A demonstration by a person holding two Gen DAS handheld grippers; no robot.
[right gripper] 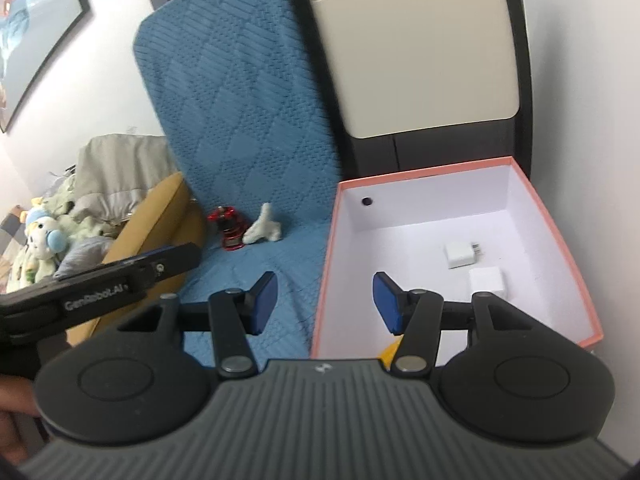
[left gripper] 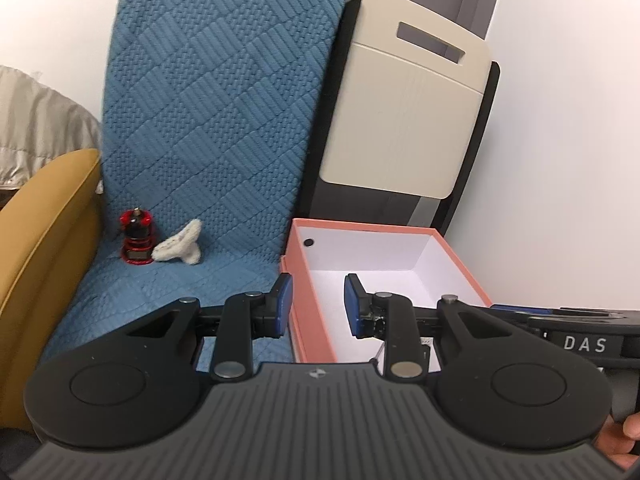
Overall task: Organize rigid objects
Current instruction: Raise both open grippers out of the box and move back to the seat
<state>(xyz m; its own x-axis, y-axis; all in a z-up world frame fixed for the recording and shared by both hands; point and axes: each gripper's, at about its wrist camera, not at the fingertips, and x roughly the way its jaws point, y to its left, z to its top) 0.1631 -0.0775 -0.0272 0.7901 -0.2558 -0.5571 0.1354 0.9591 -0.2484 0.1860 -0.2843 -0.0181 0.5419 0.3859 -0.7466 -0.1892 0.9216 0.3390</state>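
Observation:
A small red and black knobbed part (left gripper: 136,240) (right gripper: 228,230) stands on the blue seat cover, touching a white coral-shaped piece (left gripper: 180,246) (right gripper: 264,228) to its right. An open pink box (left gripper: 308,312) (right gripper: 326,256) with white inside sits right of the seat. In it lie two white chargers (right gripper: 460,254) (right gripper: 486,282) and something yellow (right gripper: 390,350), mostly hidden. My left gripper (left gripper: 320,304) hovers over the box's left wall, open with a narrow gap and nothing held. My right gripper (right gripper: 326,302) hangs above the same wall, open wider and empty.
The blue quilted cover (left gripper: 208,120) runs up the seat back. A mustard armrest (left gripper: 44,248) bounds the seat on the left. A beige board with a handle slot (left gripper: 404,112) leans behind the box, with white wall to the right. Plush toys (right gripper: 44,240) lie far left.

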